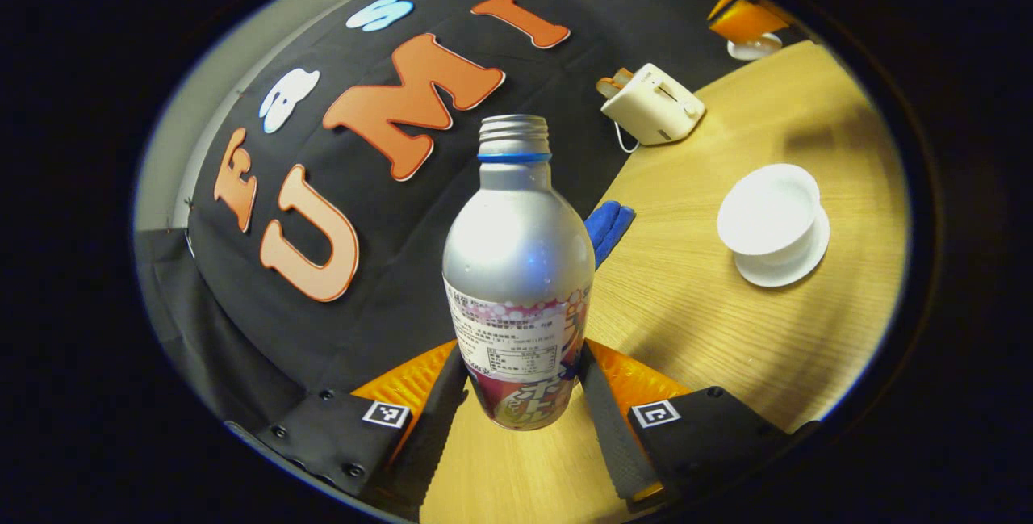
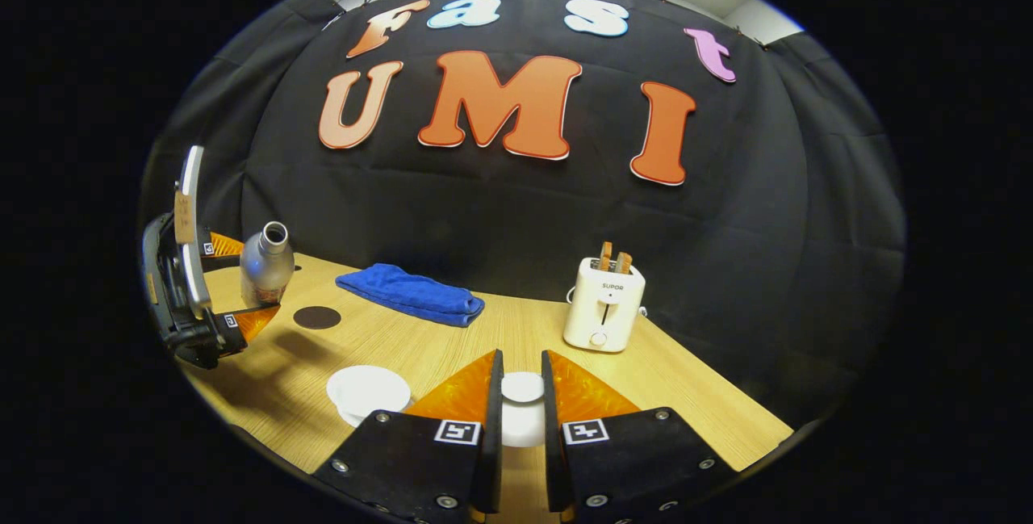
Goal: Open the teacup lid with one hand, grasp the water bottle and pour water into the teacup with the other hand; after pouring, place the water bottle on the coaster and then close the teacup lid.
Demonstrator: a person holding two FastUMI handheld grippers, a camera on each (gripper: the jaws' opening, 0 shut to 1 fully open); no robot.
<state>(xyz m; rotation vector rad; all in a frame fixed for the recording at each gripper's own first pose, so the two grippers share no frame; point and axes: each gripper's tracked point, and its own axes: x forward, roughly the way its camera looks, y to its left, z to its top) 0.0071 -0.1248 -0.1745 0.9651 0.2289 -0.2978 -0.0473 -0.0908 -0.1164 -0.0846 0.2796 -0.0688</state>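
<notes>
A silver water bottle [image 1: 516,266] with its cap off stands upright between the fingers of my left gripper [image 1: 520,362], which is shut on its labelled lower half. From the right gripper view, the bottle [image 2: 266,266] hangs above the table's left end, near the dark round coaster [image 2: 316,317]. The white teacup [image 1: 771,213] sits open on its saucer [image 1: 795,266], right of the bottle. My right gripper [image 2: 521,379] is shut on the white lid [image 2: 522,395], held above the table to the right of the teacup [image 2: 369,391].
A folded blue cloth [image 2: 411,294] lies at the back of the wooden table [image 2: 686,395]. A white toaster [image 2: 605,306] with two slices in it stands at the back right. The black booth wall rises close behind both.
</notes>
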